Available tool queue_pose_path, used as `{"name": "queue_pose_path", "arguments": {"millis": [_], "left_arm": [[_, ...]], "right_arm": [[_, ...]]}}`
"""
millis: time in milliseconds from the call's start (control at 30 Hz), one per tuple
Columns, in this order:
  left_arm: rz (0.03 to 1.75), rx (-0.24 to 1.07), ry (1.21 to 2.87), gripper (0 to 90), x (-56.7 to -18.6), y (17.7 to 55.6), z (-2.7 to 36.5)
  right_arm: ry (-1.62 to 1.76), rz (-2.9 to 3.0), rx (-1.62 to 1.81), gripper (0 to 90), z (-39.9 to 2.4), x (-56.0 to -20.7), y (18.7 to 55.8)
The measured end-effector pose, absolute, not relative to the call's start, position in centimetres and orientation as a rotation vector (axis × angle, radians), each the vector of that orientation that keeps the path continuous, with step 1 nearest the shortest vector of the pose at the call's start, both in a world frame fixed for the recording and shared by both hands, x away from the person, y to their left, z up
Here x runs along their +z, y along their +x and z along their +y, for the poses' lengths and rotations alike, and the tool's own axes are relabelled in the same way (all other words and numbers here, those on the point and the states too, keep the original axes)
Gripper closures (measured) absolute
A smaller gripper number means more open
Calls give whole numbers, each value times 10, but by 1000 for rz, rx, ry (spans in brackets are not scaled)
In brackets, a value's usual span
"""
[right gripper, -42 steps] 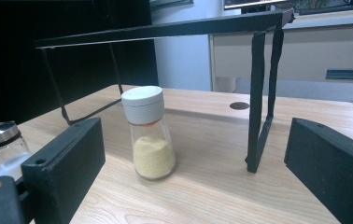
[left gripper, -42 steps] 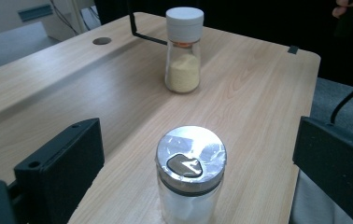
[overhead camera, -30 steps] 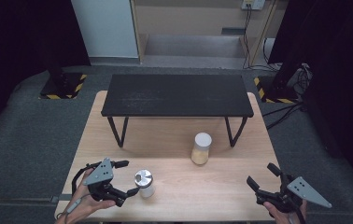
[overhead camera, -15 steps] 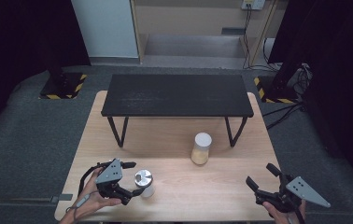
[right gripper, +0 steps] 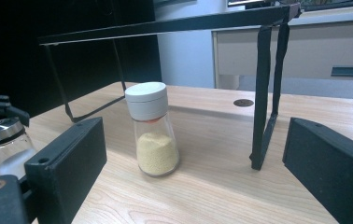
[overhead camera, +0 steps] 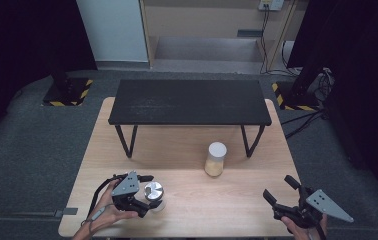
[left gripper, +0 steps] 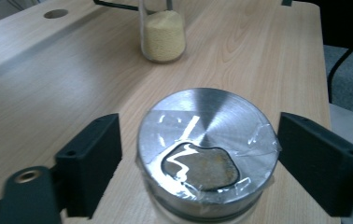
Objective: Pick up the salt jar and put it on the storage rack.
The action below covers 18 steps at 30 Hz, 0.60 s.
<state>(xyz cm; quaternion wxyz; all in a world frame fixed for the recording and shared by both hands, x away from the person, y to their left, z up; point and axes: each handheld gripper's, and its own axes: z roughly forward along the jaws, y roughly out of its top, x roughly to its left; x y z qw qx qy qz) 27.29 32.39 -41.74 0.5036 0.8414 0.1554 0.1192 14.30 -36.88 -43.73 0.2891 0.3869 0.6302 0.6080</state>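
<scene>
Wood table (overhead camera: pixel 187 150): L claw (overhead camera: pixel 149 192) straddles steel-lidded jar (overhead camera: pixel 153 191).

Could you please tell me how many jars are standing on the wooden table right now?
2. The metal-lidded jar stands near the front left, between the open jaws of the left hand-held gripper. The white-capped jar of yellow grains stands mid-table, before the black shelf.

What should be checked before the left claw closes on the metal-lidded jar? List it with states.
1. Left claw open, one jaw each side of the metal-lidded jar: ok.
2. Jaws touching the jar: not yet, gaps on both sides.
3. Jar upright on the table: ok.
4. Lid tight under its clear tape: cannot tell.
5. White-capped jar clear of the grasp: ok.
6. Right claw open, away: ok.
</scene>
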Motion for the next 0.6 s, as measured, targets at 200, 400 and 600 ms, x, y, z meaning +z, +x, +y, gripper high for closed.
{"name": "queue_pose_path", "arguments": {"millis": [200,400,600], "left_arm": [[364,296,2004,325,-425,273,327],[378,296,1990,331,-426,271,327],[393,286,1986,337,-425,270,327]], "right_arm": [[1033,1682,1621,62,-369,-437,143],[1033,1680,1622,62,-369,-438,143],[1036,1678,1626,62,-369,-438,143]]}}
